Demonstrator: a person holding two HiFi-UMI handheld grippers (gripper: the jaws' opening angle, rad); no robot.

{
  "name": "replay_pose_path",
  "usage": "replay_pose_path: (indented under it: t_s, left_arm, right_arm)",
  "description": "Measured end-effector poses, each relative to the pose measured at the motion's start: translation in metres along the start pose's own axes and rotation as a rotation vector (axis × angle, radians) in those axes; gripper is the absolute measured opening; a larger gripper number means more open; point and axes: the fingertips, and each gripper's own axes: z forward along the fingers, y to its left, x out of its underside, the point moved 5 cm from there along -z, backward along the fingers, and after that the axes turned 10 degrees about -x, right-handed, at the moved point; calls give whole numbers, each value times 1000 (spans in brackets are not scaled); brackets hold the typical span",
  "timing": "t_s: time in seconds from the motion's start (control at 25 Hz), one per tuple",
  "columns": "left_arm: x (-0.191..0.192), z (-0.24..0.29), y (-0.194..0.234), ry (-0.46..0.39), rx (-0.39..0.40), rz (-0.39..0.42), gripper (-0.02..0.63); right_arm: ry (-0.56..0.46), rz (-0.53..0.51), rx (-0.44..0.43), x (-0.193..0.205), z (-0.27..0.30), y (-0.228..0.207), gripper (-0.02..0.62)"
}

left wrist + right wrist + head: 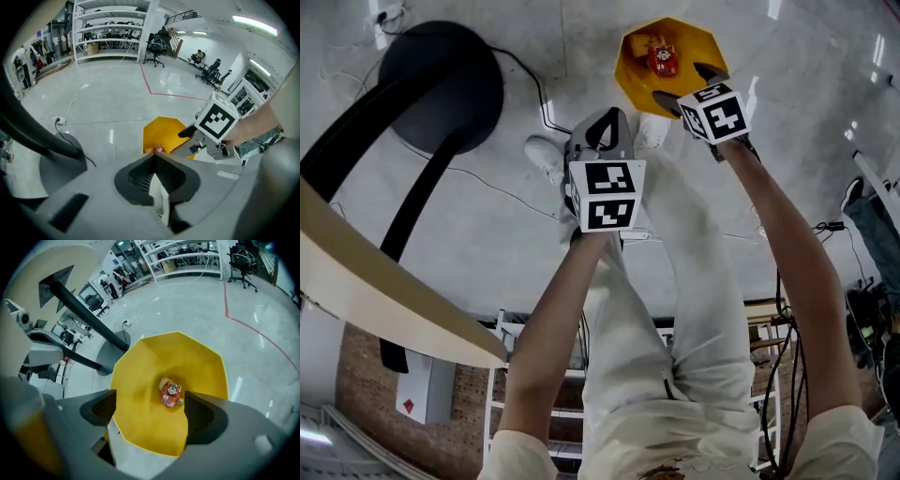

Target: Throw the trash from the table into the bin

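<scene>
The right gripper point(150, 411) holds its ribbed dark pads spread wide and empty above the yellow octagonal plastic bin point(140, 380). A crumpled glossy red wrapper point(170, 393) lies at the bin's bottom. The left gripper point(154, 158) is closed, pads together on nothing, beside the bin.

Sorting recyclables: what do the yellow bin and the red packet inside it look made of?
Yellow bin: likely moulded plastic, smooth semi-matte; even colour, crisp faceted walls. Red packet: probably printed plastic film or foil, glossy; creased, with bright printed graphics. Look alone cannot confirm either.
</scene>
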Motion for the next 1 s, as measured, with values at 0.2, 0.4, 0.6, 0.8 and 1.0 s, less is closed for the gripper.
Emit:
replay_pose_path:
  t_s: [0.2, 0.4, 0.6, 0.8, 1.0]
  left_arm:
    - [-22, -22, 12, -35, -10, 36, 6]
    - [-44, -70, 14, -63, -22, 57, 6]
    - [-64, -131, 1, -108, -3, 134, 6]
    - [-80, -185, -13, -152, 16, 164, 6]
    - [-85, -242, -23, -186, 27, 170, 6]
  right_arm:
    - [-42, 37, 21, -4, -20, 21, 453]
    - [-90, 38, 10, -12, -63, 63, 453]
    - [-153, -5, -19, -25, -116, 108, 457]
    - [-188, -48, -6, -32, -170, 139, 451]
    - [-248, -87, 1, -42, -224, 183, 405]
